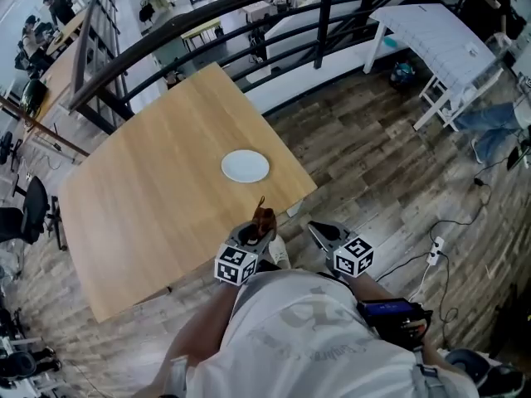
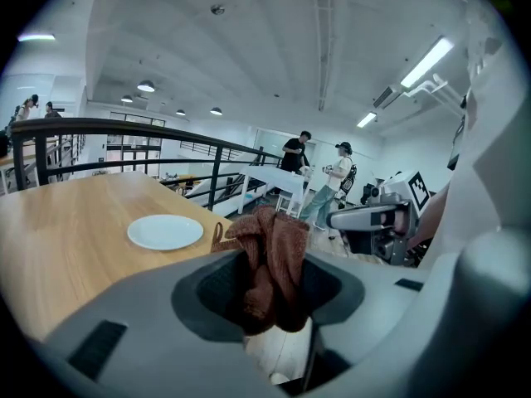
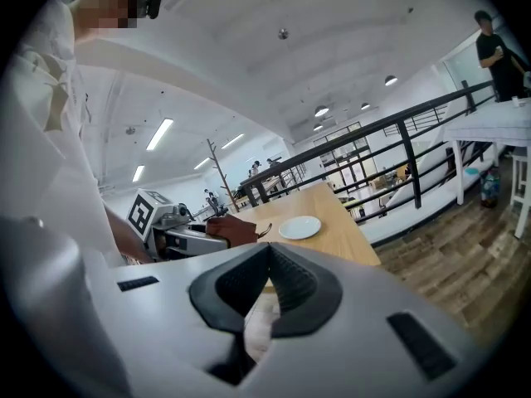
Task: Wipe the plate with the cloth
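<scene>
A white plate [image 1: 245, 166] lies near the right edge of the wooden table [image 1: 149, 197], with nothing on it. My left gripper [image 1: 255, 232] hovers at the table's near corner, short of the plate, shut on a bunched brown cloth [image 1: 264, 216]. The left gripper view shows the cloth [image 2: 270, 259] sticking up between the jaws, with the plate [image 2: 165, 231] ahead and to the left. Off the table's edge to the right, over the floor, my right gripper [image 1: 323, 235] is shut and holds nothing. The right gripper view has the plate [image 3: 299, 227] and the cloth [image 3: 233, 230] ahead.
A black railing [image 1: 249, 15] runs behind the table. A white folding table [image 1: 444, 44] stands at the far right on the wood floor, and cables with a power strip [image 1: 433, 251] lie at the right. Office chairs [image 1: 29, 214] stand left of the table. People stand in the background.
</scene>
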Demonstrator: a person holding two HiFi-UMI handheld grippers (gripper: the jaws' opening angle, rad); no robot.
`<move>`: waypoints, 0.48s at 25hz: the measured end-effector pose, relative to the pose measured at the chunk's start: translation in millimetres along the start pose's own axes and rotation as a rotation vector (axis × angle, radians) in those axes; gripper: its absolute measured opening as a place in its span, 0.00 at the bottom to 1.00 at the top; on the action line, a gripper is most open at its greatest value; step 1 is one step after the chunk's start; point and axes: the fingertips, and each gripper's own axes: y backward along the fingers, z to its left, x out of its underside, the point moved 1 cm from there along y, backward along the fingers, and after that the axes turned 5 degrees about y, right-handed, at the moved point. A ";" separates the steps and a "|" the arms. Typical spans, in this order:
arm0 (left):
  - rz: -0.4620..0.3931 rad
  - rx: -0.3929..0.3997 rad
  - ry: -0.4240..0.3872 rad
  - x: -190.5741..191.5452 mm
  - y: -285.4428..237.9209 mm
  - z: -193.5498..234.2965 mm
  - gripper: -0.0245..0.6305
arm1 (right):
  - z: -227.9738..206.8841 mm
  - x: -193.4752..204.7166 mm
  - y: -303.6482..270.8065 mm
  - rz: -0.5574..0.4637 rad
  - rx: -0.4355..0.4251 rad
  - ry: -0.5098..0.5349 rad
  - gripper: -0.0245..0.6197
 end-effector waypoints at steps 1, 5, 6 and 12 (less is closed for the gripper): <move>-0.006 0.005 -0.002 -7.1 -4.5 5.6 0.30 | -6.4 -5.7 -5.3 -0.003 0.005 0.001 0.06; -0.021 0.010 -0.007 -28.2 -17.8 30.0 0.30 | -28.0 -29.1 -26.1 -0.011 0.020 0.019 0.06; -0.026 0.010 -0.006 -32.4 -19.4 36.0 0.30 | -32.3 -34.3 -31.5 -0.013 0.026 0.023 0.06; -0.049 -0.024 0.004 -47.8 -16.0 75.8 0.30 | -42.8 -53.7 -67.3 -0.009 0.035 0.035 0.06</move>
